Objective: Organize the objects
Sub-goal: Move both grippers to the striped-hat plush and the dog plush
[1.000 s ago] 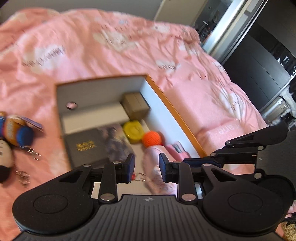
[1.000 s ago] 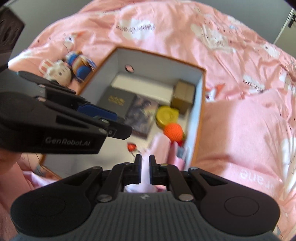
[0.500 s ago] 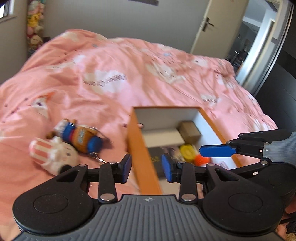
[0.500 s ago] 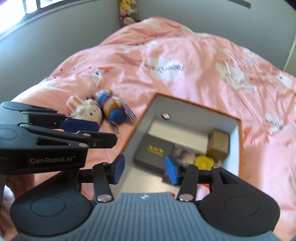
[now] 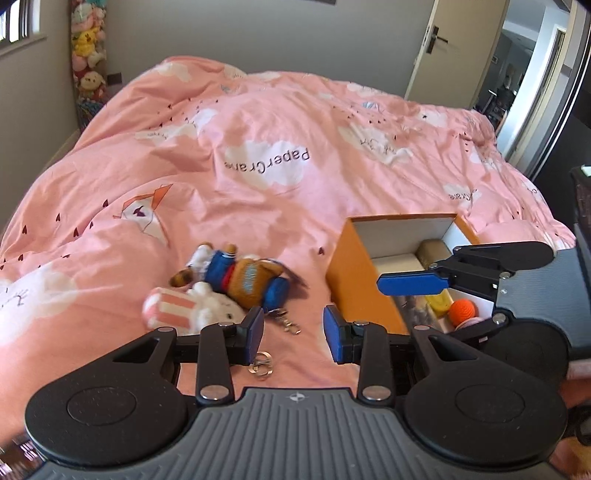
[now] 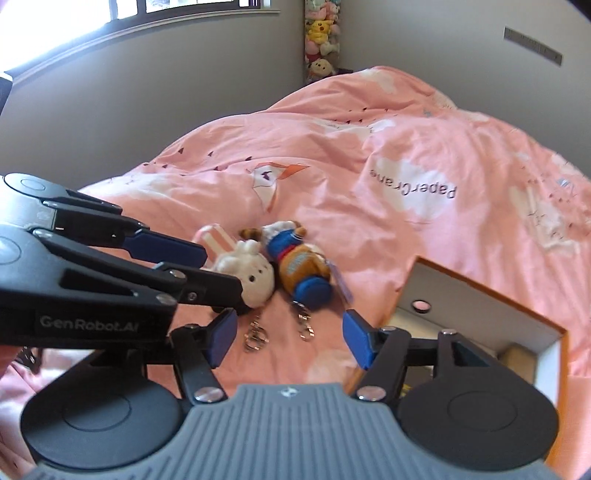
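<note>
On the bedspread [image 5: 258, 206], two plush keychains [image 5: 221, 291] lie.

I see a pink duvet [image 5: 266, 177] printed "PaperCrane" covering the bed; stuffed toys [image 5: 86, 55] stacked in the far corner; door [image 5: 439, 48] at right; window [image 6: 147, 7] above.

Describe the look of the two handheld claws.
Both the left claw and the right claw have matte black linkage arms, silver rivets, blue rectangular finger pads and a ribbed grey base. White "GenRobot.AI" lettering marks the left one's side.
</note>
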Demonstrator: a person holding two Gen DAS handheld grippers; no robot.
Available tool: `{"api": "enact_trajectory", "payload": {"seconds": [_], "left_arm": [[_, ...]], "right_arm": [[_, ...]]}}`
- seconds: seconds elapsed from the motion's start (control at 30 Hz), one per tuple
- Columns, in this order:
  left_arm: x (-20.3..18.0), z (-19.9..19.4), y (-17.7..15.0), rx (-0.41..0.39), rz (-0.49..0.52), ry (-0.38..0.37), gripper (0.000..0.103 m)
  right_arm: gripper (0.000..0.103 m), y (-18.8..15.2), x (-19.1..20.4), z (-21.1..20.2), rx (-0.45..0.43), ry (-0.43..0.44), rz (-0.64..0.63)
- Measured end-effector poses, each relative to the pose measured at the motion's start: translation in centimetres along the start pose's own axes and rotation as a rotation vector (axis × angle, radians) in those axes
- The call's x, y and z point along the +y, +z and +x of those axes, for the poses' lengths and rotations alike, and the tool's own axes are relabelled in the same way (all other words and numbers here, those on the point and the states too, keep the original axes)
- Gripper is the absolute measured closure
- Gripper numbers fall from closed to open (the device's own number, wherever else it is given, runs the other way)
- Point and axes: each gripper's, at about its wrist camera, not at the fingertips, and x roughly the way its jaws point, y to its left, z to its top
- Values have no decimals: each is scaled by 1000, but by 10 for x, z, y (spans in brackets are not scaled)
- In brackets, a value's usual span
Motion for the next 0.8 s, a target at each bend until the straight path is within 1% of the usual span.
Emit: {"api": "enact_trajectory", "payload": {"seconds": [0.1,0.13,0.23,0.3,0.37,0.4,0.47,0.5,0.57,0.63,0.73,0.8], "left_arm": [[27,1,9,37,-19,-34,63],[36,2,12,49,-30,-33,63],[60,8,18,72,-63,-2,63],[72,16,19,105,-91,1,63],[82,26,17,134,-122,-2,56],[86,31,16,154,-156,12,56],[98,39,11,177,-260,29,53],[102,42,7,192,-315,45,52],[107,47,0,197,-417,56,52],[108,52,-8,190,-503,60,52],[103,65,-16,184,-601,70,50],[97,73,-20,169,-635,94,49]], "right_arm": [[40,10,-2,14,8,20,40],[40,13,-3,20,14,26,44],[45,19,-6,37,38,20,44],[48,23,-10,50,62,14,48],[51,25,-14,64,88,25,54],[51,26,-15,71,100,29,52],[52,28,-16,83,111,31,35],[52,29,-17,88,115,35,20],[53,32,-14,98,120,39,-20],[56,36,-11,106,124,40,-78],[57,42,-8,119,125,34,-176],[57,46,-8,127,135,38,-227]]}}
